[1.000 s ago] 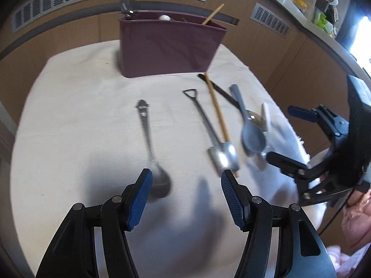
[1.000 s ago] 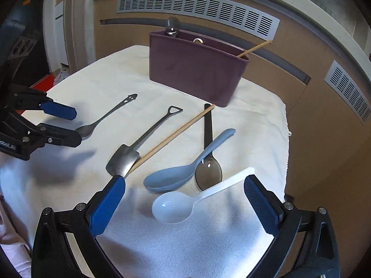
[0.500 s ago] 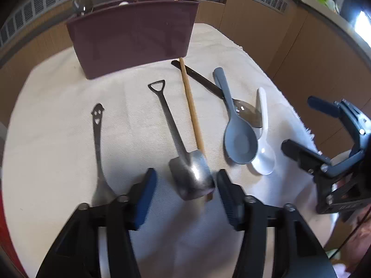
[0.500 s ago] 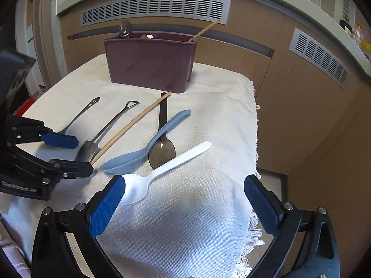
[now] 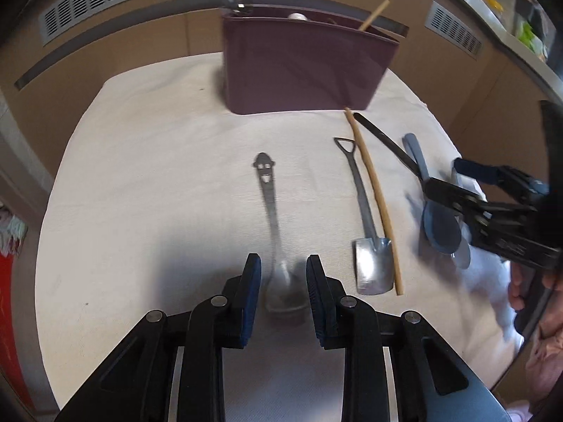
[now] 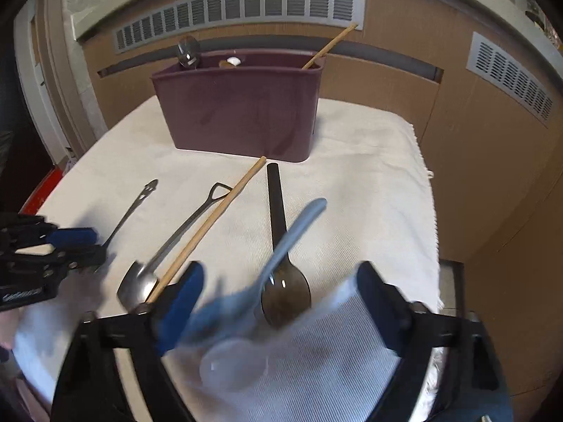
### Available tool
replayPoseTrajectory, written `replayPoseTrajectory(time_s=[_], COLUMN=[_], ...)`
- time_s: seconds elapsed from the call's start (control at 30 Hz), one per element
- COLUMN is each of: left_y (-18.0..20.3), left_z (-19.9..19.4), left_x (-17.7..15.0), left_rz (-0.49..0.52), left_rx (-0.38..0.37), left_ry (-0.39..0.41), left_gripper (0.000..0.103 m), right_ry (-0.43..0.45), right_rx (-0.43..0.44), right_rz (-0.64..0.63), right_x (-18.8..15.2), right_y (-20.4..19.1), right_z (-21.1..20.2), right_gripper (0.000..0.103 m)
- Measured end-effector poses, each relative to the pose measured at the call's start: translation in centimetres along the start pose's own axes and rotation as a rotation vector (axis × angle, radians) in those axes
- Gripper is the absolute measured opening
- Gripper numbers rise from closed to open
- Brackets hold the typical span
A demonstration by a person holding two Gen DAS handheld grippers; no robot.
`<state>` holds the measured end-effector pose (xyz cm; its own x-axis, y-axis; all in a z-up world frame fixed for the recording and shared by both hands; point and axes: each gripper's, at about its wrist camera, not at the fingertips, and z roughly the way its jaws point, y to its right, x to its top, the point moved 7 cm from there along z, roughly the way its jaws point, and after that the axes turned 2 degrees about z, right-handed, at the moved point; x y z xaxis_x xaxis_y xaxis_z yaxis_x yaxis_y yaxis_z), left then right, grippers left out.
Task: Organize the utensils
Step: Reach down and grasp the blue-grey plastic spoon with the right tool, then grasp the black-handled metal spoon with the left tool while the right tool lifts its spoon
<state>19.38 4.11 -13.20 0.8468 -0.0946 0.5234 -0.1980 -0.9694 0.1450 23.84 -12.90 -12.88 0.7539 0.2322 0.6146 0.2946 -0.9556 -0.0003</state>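
Observation:
A metal spoon with a smiley-face handle point(image 5: 271, 204) lies on the white cloth. Its bowl sits between the closing jaws of my left gripper point(image 5: 283, 281), and the pads stand close beside it without clearly pressing. My right gripper point(image 6: 278, 295) hangs low over the blue spoon point(image 6: 292, 235), the dark translucent spoon point(image 6: 281, 281) and the blurred white spoon point(image 6: 235, 362). Its jaws are closing, still wide, and grip nothing. A shovel-shaped metal spoon point(image 5: 369, 246) and a wooden chopstick point(image 5: 373, 193) lie between the two grippers. The maroon utensil holder point(image 5: 302, 70) stands at the back.
The holder has a spoon, a chopstick and a white piece sticking out. The cloth-covered table point(image 6: 380, 161) ends at a fringed edge on the right, with a drop to the floor. Wooden panels with vents point(image 6: 239, 10) stand behind. A hand point(image 5: 520, 288) holds the right gripper.
My left gripper shifted left from the shovel spoon to the smiley spoon's bowl, and its jaws narrowed. My right gripper swung left over the plastic spoons, its jaws narrowing.

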Motion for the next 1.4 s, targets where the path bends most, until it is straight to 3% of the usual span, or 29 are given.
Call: replayPoseTrajectory(time_s=[0.17, 0.23, 0.27, 0.43, 0.7, 0.8, 0.93, 1.1, 1.27, 1.4], left_y=[-0.8, -0.8, -0.7, 1.1, 6.2, 6.8, 7.9, 10.2, 12.3, 13.5], left_z=[-0.7, -0.6, -0.5, 0.3, 0.9, 1.3, 2.4, 4.7, 7.8, 8.2], left_x=[-0.1, 0.1, 0.3, 1.8, 5.6, 6.0, 6.2, 8.0, 9.7, 8.1], left_rz=[-0.011, -0.017, -0.020, 0.004, 0.093, 0.090, 0.077, 0.036, 0.118, 0.291], left_rx=[-0.025, -0.038, -0.050, -0.104, -0.181, -0.167, -0.201, -0.237, -0.072, 0.016], left_ry=[0.007, -0.001, -0.007, -0.028, -0.030, -0.038, -0.094, -0.171, -0.186, -0.174], left_gripper=[0.029, 0.029, 0.030, 0.031, 0.043, 0.046, 0.046, 0.046, 0.046, 0.046], right_ry=[-0.060, -0.075, -0.084, -0.069, -0.043, -0.038, -0.006, 0.010, 0.005, 0.005], right_rx=[-0.017, 0.005, 0.041, 0.115, 0.237, 0.204, 0.146, 0.150, 0.156, 0.150], right_rz=[0.070, 0.079, 0.089, 0.094, 0.139, 0.129, 0.156, 0.217, 0.252, 0.267], right_x=[0.9, 1.3, 1.3, 0.7, -0.4, -0.8, -0.8, -1.1, -2.1, -2.5], right_y=[0.4, 0.4, 0.4, 0.6, 0.9, 1.4, 3.6, 5.9, 6.8, 7.0], right_z=[3.2, 3.2, 3.0, 1.2, -2.1, -2.1, -2.3, -2.8, -2.9, -3.0], right_gripper=[0.053, 0.013, 0.011, 0.010, 0.008, 0.008, 0.008, 0.008, 0.008, 0.008])
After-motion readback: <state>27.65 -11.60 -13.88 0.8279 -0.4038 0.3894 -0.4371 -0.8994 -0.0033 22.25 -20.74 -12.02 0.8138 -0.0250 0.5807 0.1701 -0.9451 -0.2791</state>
